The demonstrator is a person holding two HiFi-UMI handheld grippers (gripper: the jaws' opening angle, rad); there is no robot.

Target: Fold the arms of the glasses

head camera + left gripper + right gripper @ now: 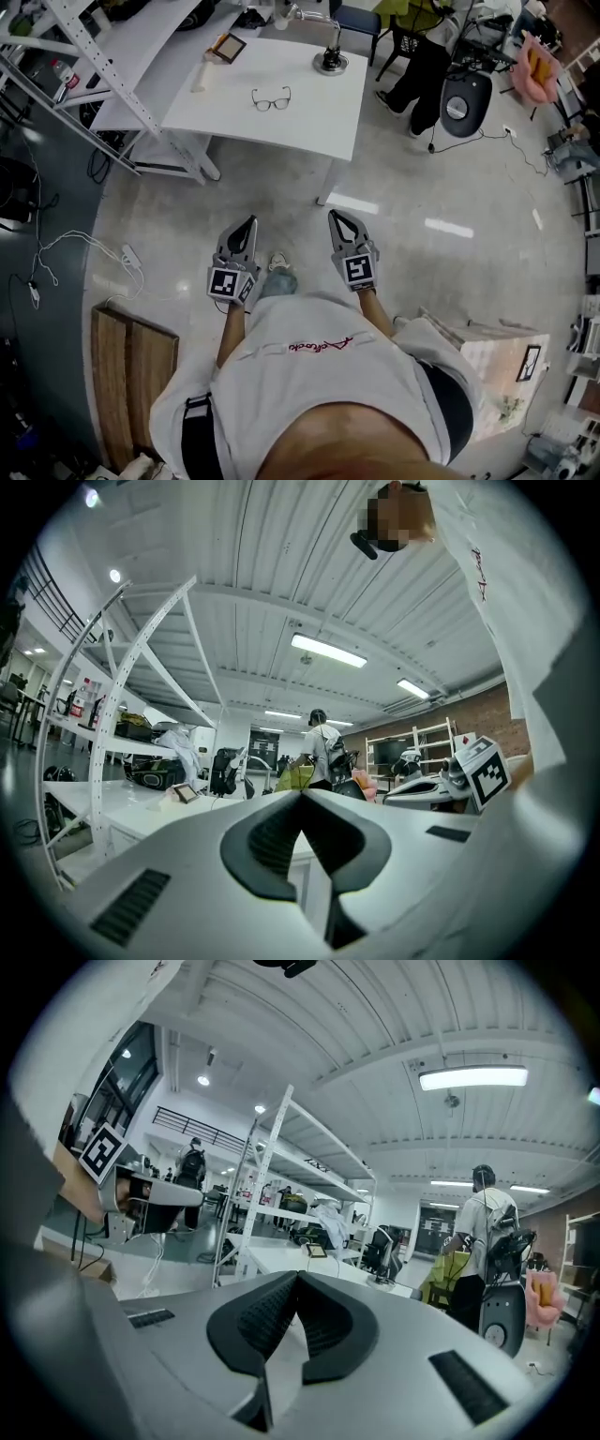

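Note:
Black-framed glasses (271, 99) lie on the white table (309, 117) far ahead of me, arms spread open and pointing away. Both grippers hang over the floor, well short of the table and close to my body. My left gripper (249, 222) has its jaws together with nothing between them; in its own view the dark pads (272, 841) meet at the tip. My right gripper (334, 216) is likewise shut and empty, its pads (323, 1321) touching. The glasses are too small to make out in either gripper view.
On the table stand a small tablet (228, 47) and a black round-based stand (330, 62). A white shelf rack (103, 66) flanks it on the left. A person (422, 66) stands behind. Cables (89, 248), a wooden bench (131, 370) and a box (502, 361) lie around me.

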